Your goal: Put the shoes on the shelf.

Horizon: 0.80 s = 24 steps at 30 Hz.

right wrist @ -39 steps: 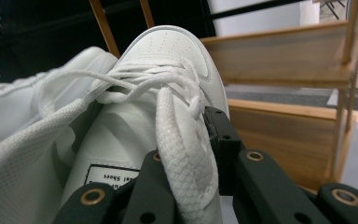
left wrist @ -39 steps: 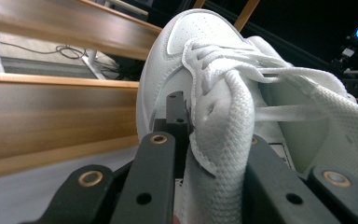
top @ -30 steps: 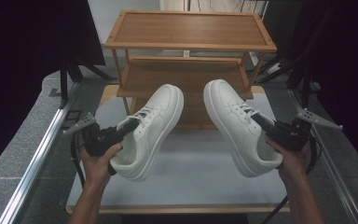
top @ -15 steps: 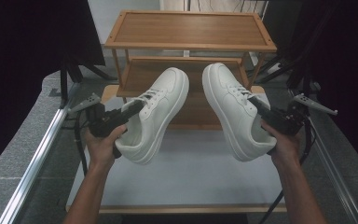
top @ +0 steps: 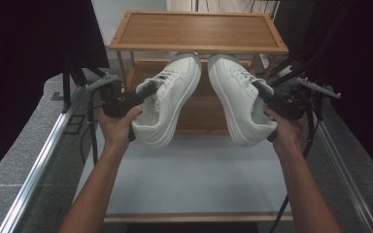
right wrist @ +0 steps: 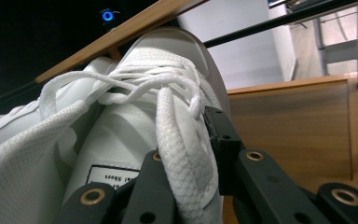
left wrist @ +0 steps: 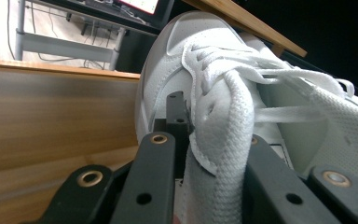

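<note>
Two white lace-up sneakers hang in the air side by side, toes pointing into the wooden shoe rack (top: 199,47). My left gripper (top: 148,91) is shut on the inner collar of the left shoe (top: 175,97); in the left gripper view the gripper (left wrist: 209,154) pinches the white padded edge of that shoe (left wrist: 214,60). My right gripper (top: 263,92) is shut on the collar of the right shoe (top: 233,99); in the right gripper view the gripper (right wrist: 186,149) clamps that shoe's (right wrist: 158,60) woven edge beside the laces. Both toes sit just under the rack's top board, above the middle shelf (top: 199,114).
The rack stands at the far end of a white tabletop (top: 189,179). Metal rails run along the left (top: 39,162) and right (top: 342,165) sides. Dark screens flank both sides, and cables trail from each gripper.
Both hands have carried the shoes up and forward from over the tabletop. The toes now reach under the rack's top board, and the two shoes have come closer together.
</note>
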{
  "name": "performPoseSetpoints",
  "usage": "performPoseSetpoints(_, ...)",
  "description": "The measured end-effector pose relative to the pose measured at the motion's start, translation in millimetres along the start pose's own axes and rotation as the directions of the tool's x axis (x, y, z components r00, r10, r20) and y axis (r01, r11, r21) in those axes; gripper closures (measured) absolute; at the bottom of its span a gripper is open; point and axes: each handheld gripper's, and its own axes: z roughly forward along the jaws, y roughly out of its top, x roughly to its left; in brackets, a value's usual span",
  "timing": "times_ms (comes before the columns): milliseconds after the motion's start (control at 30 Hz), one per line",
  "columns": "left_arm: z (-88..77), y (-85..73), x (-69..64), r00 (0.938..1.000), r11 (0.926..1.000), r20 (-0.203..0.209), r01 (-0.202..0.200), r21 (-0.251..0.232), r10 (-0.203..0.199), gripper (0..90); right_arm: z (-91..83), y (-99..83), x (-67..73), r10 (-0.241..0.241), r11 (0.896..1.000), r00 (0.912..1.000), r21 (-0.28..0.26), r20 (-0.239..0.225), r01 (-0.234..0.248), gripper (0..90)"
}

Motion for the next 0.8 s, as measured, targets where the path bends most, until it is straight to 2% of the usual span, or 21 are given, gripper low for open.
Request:
performPoseSetpoints(133, 6.8, 3.4, 2.1, 1.0000, 1.0000, -0.009, 0.003, 0.000, -0.003, 83.2, 7.2, 4.5, -0.7, 0.006, 1.000, 0.9998, 0.004, 0.017, -0.006, 82.1)
performPoseSetpoints(200, 11.7, 5.5, 3.4, 0.9997, 1.0000, -0.023, 0.000, 0.007, 0.000, 83.2, 10.9, 5.4, -1.8, 0.014, 1.000, 0.9996, 0.013, 0.025, -0.014, 82.1)
performPoseSetpoints(267, 20.8, 7.6, 5.3, 0.9980, 0.9997, -0.062, -0.012, 0.024, 0.013, 83.2, 17.9, 5.6, -3.2, 0.017, 1.000, 0.9990, 0.024, 0.041, -0.018, 82.1)
performPoseSetpoints(367, 26.4, 7.0, 7.3, 0.9974, 0.9996, -0.072, -0.002, 0.027, 0.004, 83.1, 23.3, 5.2, -3.6, 0.020, 0.999, 0.9982, 0.028, 0.056, -0.022, 82.1)
performPoseSetpoints(500, 37.8, 5.0, 12.9, 0.9983, 0.9991, -0.052, 0.027, 0.033, -0.025, 83.1, 36.0, 2.7, -5.1, 0.018, 0.999, 0.9970, 0.047, 0.076, -0.022, 82.0)
performPoseSetpoints(533, 42.8, 4.3, 14.2, 0.9975, 0.9988, -0.063, 0.033, 0.035, -0.031, 83.1, 43.2, 0.3, -4.9, 0.012, 0.998, 0.9954, 0.058, 0.095, -0.017, 81.9)
performPoseSetpoints(600, 48.6, 4.4, 16.4, 0.9962, 0.9983, -0.078, 0.041, 0.040, -0.038, 83.1, 47.7, 0.0, -5.5, 0.018, 0.998, 0.9936, 0.063, 0.111, -0.025, 81.8)
performPoseSetpoints(700, 57.0, 4.8, 18.3, 0.9924, 0.9964, -0.101, 0.074, 0.040, -0.070, 83.1, 55.5, 0.7, -8.1, 0.023, 0.998, 0.9906, 0.061, 0.135, -0.031, 81.8)
performPoseSetpoints(767, 59.5, 4.8, 19.4, 0.9918, 0.9962, -0.104, 0.079, 0.036, -0.075, 83.1, 58.3, 0.8, -8.1, 0.033, 0.997, 0.9893, 0.060, 0.142, -0.042, 81.8)
performPoseSetpoints(800, 64.5, 4.3, 21.5, 0.9887, 0.9940, -0.110, 0.106, 0.027, -0.102, 83.1, 64.4, 1.6, -9.1, 0.030, 0.997, 0.9876, 0.062, 0.154, -0.039, 81.8)
